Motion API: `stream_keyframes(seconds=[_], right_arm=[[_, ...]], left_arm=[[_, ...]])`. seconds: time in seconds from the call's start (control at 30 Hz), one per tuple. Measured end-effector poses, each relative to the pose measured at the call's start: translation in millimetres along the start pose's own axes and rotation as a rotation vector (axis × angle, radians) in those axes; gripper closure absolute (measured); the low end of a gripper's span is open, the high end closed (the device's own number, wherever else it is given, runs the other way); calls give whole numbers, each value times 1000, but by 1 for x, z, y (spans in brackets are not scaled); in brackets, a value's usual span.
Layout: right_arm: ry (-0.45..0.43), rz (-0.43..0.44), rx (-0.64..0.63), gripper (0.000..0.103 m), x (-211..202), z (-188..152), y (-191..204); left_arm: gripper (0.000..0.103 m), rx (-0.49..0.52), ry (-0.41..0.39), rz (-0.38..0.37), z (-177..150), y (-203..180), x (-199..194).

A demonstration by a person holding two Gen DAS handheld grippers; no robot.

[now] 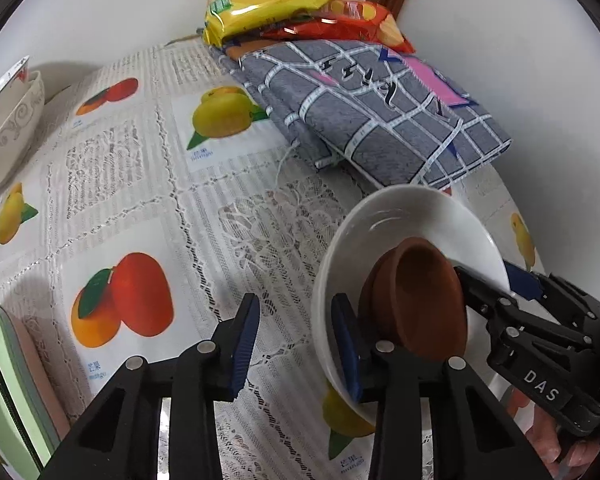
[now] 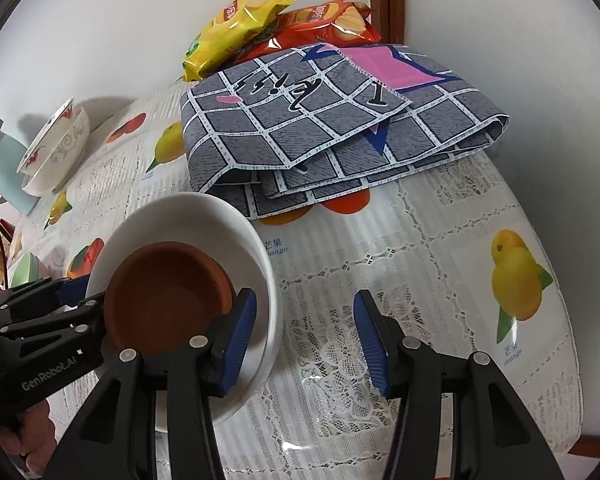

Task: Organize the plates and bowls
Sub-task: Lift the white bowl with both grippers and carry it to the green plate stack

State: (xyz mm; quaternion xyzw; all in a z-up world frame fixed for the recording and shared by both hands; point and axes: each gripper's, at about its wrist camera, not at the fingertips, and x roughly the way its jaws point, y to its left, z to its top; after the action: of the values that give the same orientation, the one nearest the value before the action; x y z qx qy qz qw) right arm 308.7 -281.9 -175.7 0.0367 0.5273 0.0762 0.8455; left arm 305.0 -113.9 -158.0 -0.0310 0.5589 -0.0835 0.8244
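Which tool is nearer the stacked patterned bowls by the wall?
Left. The left tool sits at the side of the white bowl that faces the patterned bowls; the right tool is at its opposite side, farther off.

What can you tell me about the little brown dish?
The brown dish is small, round and shallow, matte like terracotta clay, and empty. It sits inside the white bowl, leaning toward one side. The left gripper and the right gripper are both open, each with one finger at the dish's rim.
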Motion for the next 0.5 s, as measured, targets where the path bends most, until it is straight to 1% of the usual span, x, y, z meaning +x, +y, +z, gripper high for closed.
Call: stream_keyframes(seconds=[0.2, 0.23, 0.27, 0.3, 0.33, 0.4, 0.47, 0.5], right_arm=[[6, 1, 9, 53, 2, 1, -2], [3, 5, 11, 55, 2, 1, -2], [-2, 9, 13, 58, 1, 0, -2], [-4, 16, 15, 64, 1, 0, -2], [-7, 34, 18, 74, 1, -1, -1], [-5, 55, 12, 86, 1, -3, 3], [-16, 42, 4, 92, -1, -4, 8], [-20, 34, 6, 93, -2, -5, 10]], left_arm=[[70, -24, -1, -12, 3, 2, 2], [75, -25, -8, -22, 3, 1, 2], [81, -24, -13, -34, 2, 0, 2], [85, -25, -16, -46, 1, 0, 2], [91, -22, -9, -55, 0, -2, 4], [91, -6, -36, -39, -2, -7, 3], [92, -16, -46, -44, -3, -6, 4], [92, -28, -48, -51, -3, -5, 4]])
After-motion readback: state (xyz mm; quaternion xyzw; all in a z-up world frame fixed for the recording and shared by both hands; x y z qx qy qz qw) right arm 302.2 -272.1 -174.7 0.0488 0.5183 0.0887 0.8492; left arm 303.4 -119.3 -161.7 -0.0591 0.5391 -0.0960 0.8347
